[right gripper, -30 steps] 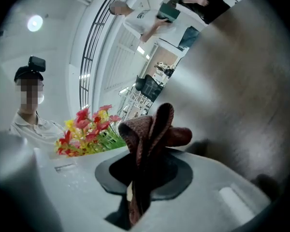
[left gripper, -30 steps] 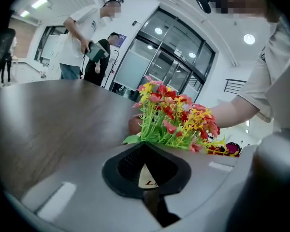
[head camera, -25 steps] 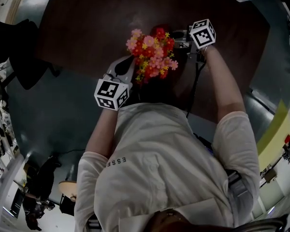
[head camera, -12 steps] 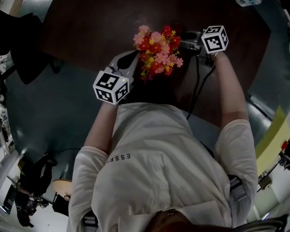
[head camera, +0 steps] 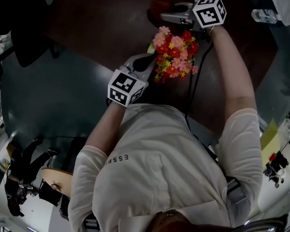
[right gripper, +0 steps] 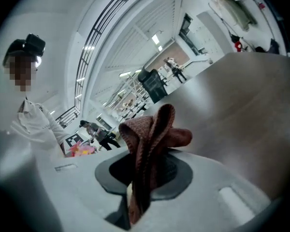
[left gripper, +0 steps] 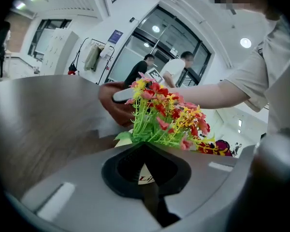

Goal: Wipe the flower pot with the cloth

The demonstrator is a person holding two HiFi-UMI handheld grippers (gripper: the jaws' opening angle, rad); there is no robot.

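A bunch of pink, red and yellow artificial flowers (head camera: 176, 57) rises from a cream flower pot (left gripper: 144, 174), which shows only as a sliver between the jaws. My left gripper (head camera: 152, 58) is shut on the flower pot at its near side; its jaws (left gripper: 144, 170) clamp the printed cream wall, with the flowers (left gripper: 164, 112) just above. My right gripper (head camera: 165, 16) hangs beyond the flowers, apart from them, shut on a reddish-brown knitted cloth (head camera: 159, 5). The cloth (right gripper: 152, 132) sticks up in folds from the right gripper (right gripper: 139, 175). From the left gripper, the cloth (left gripper: 115, 108) shows behind the flowers.
The pot stands on a dark wooden table (head camera: 96, 23). A water bottle (head camera: 266, 16) lies at the table's far right. A black chair (head camera: 24, 30) stands at the left edge. A cable (head camera: 195, 81) hangs from the right gripper. People (left gripper: 176, 71) stand in the background.
The right gripper with the cloth has left the flowers' right side and now sits beyond them, further from me. The left gripper keeps its hold on the pot.
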